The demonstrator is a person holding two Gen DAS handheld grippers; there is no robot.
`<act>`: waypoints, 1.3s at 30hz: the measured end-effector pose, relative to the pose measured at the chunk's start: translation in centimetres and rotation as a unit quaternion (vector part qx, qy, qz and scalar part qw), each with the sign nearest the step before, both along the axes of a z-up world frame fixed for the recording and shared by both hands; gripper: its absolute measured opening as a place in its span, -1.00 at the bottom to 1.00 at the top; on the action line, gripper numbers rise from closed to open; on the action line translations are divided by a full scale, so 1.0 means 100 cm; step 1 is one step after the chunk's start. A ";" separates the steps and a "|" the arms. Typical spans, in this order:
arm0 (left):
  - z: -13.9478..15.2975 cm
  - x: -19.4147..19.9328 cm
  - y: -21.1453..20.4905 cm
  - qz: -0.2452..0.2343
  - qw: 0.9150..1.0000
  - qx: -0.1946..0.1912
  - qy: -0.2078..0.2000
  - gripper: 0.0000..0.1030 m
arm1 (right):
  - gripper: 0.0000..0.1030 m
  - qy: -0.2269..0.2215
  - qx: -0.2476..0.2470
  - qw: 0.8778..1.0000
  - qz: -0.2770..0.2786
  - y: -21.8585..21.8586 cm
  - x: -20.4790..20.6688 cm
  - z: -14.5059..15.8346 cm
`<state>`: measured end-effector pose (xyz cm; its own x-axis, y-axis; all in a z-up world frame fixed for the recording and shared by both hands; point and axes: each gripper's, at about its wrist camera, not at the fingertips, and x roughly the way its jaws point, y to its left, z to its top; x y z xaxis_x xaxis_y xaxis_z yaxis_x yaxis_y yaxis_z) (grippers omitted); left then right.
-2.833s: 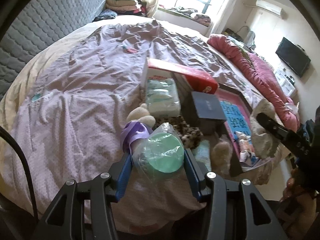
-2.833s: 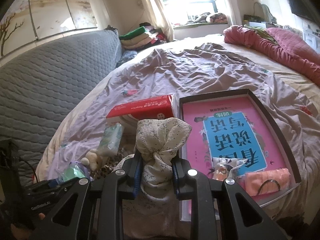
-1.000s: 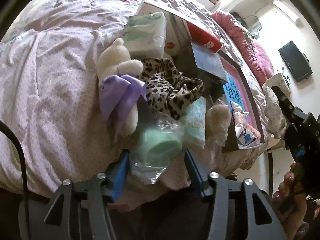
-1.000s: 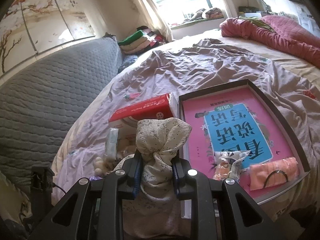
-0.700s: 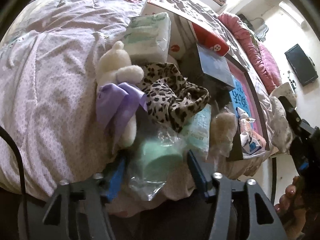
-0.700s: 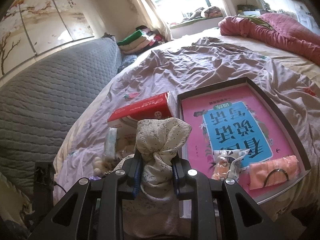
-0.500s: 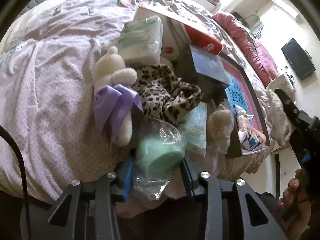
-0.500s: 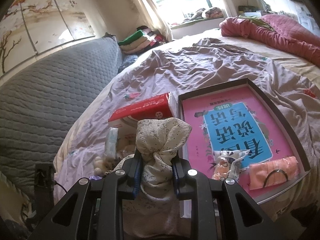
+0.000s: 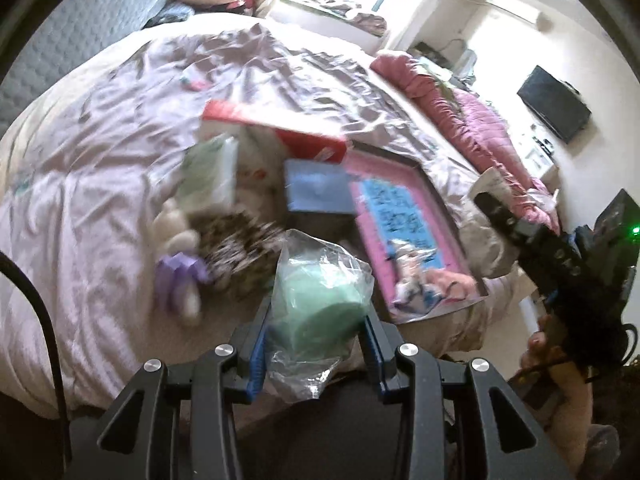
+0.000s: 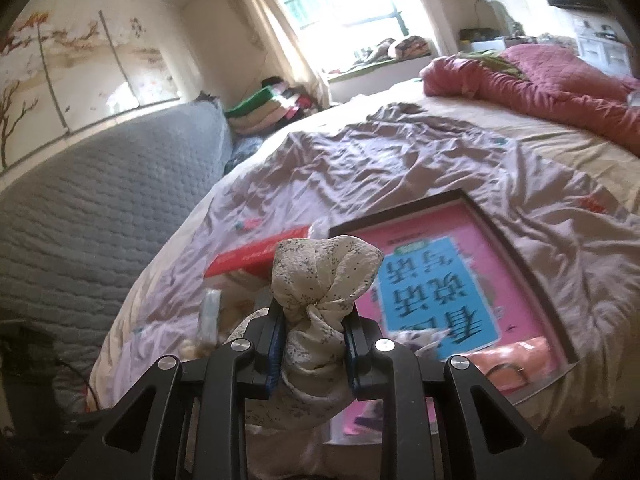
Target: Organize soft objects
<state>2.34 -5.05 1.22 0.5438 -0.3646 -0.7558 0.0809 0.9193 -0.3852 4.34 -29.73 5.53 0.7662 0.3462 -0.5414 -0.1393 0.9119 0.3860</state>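
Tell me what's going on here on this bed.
A person is sorting soft things on a bed with a gripper in each hand. The left gripper is shut on a bagged green roll, held above the pile. The right gripper is shut on a knotted floral cloth. A tray beside the pile holds a pink book.
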 end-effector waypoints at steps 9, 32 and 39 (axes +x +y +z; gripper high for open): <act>0.014 0.025 -0.059 -0.050 0.999 0.014 -0.017 -0.22 | -0.50 -0.003 0.009 0.999 -0.051 -0.046 0.000 -0.001; -0.046 0.091 -0.164 -0.118 0.986 0.116 0.031 -0.22 | -0.49 0.035 -0.012 0.996 -0.080 -0.093 0.011 -0.044; -0.056 0.090 -0.164 -0.124 0.985 0.119 0.033 -0.21 | -0.48 0.051 -0.017 0.996 -0.077 -0.089 0.018 -0.059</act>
